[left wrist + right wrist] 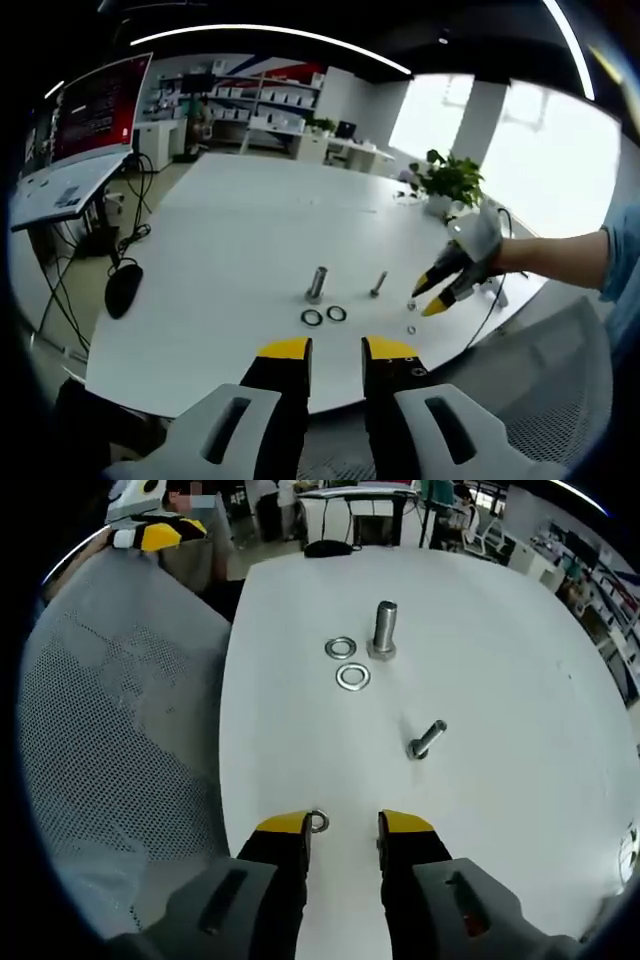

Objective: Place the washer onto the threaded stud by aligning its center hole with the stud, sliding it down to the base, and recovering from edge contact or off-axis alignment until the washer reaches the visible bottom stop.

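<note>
Upright threaded stud (385, 628) stands in the upper middle of the right gripper view with 2 large washers (346, 662) flat just beside its base, staged within easy reach; a smaller bolt (426, 740) lies on its side mid-frame, and a small washer (318, 821) sits on the white counter (520, 680) touching the right hand-held gripper (345, 825) at its left jaw tip, likely the pick target; jaws apart, nothing held, low over the counter edge. Left hand-held gripper (336, 350) hangs back at bottom centre of the left gripper view, jaws apart and empty, aimed at the stud; right one reaches in from the right of that frame, angled down.
</note>
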Tool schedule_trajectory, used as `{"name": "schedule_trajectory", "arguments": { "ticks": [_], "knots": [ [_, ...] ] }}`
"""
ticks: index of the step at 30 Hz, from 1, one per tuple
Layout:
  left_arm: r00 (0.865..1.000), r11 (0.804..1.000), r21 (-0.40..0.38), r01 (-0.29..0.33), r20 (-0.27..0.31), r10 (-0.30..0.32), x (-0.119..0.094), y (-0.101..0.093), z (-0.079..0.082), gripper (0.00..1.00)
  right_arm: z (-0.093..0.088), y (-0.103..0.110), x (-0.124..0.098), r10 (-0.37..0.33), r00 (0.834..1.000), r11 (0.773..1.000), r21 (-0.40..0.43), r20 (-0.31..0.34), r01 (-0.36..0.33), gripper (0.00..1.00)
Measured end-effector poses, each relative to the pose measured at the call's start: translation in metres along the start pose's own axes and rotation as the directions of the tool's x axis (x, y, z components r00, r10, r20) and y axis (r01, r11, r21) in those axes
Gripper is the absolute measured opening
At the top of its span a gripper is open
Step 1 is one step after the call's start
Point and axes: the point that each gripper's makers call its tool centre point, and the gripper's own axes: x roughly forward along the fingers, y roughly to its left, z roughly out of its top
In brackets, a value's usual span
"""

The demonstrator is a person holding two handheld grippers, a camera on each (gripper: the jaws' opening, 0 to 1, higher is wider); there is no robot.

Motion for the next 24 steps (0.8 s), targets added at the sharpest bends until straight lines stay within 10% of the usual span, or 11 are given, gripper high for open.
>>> {"name": "schedule_trajectory", "arguments": {
  "ticks": [24],
  "knots": [
    [1.0, 1.0, -0.001, 0.001, 0.003, -0.001, -0.001, 0.0, 0.0, 0.18, -0.019, 0.023, 0.023, 0.034, 0.99, 0.988, -0.143, -0.139, -0.054, 0.16]
  ]
}}
